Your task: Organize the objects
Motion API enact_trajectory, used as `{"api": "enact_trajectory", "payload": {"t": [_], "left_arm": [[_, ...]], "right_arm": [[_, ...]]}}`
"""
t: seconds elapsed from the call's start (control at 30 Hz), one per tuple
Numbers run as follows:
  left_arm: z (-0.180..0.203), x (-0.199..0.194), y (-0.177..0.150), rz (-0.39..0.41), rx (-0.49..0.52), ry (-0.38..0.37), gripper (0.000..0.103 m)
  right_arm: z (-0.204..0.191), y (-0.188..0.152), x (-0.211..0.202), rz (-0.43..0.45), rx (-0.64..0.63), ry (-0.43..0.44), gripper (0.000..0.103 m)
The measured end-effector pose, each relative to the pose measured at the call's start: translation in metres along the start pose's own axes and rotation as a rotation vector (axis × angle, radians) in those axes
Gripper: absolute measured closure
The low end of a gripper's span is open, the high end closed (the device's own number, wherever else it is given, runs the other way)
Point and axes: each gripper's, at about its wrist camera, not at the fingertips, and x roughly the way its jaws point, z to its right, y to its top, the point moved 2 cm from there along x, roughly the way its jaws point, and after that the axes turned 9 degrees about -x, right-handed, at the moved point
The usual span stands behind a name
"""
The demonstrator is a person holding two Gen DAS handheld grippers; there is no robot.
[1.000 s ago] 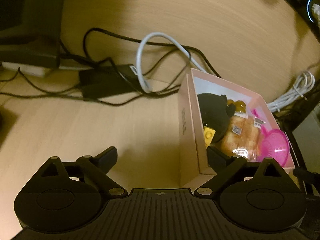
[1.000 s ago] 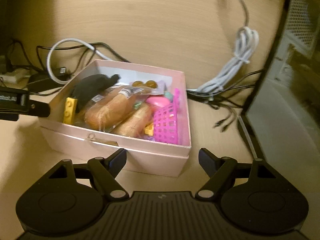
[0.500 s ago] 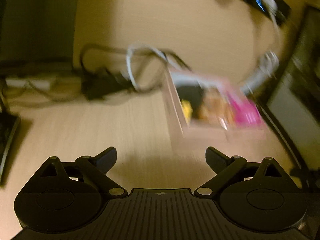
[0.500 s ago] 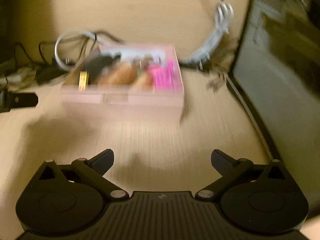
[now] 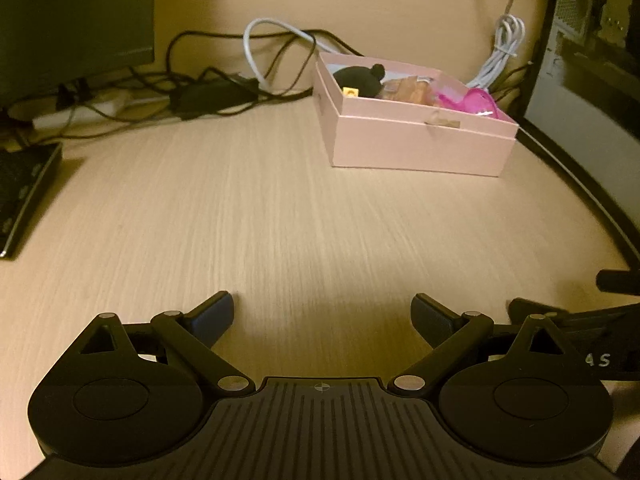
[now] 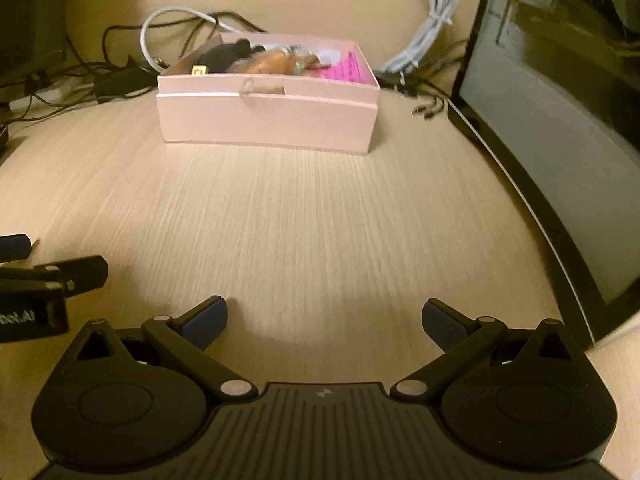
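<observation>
A pink box [image 5: 420, 144] stands far back on the wooden desk; it also shows in the right wrist view [image 6: 268, 120]. It holds a black soft toy [image 5: 360, 78], a yellow brick [image 5: 350, 91], wrapped bread [image 6: 270, 63] and a pink plastic basket [image 6: 348, 69]. My left gripper [image 5: 322, 314] is open and empty, low over the bare desk well in front of the box. My right gripper [image 6: 324, 316] is open and empty too, beside the left one.
Tangled black cables and a power brick [image 5: 212, 96] lie left of the box. A white cable bundle [image 6: 428, 36] lies behind it. A dark monitor-like panel [image 6: 560, 160] stands along the right. A dark flat device [image 5: 24, 196] lies at the left edge.
Both grippers have pulled back from the box, which now sits much farther away. Both stay open and empty.
</observation>
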Motion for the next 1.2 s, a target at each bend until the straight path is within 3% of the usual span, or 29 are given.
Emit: {"api": "enact_trajectory", "payload": {"t": [0.1, 0.5, 1.2], "left_arm": [[0.007, 0.004, -0.002, 0.034, 0.006, 0.043, 0.004], [0.018, 0.018, 0.0, 0.106, -0.026, 0.132, 0.004], [0.024, 0.027, 0.005, 0.105, -0.031, 0.139, 0.003]], "right_arm": [[0.017, 0.0, 0.008, -0.004, 0.068, 0.093, 0.0], [0.031, 0.005, 0.031, 0.161, 0.042, 0.102, 0.0], [0.033, 0.016, 0.04, 0.166, 0.024, 0.125, 0.0]]}}
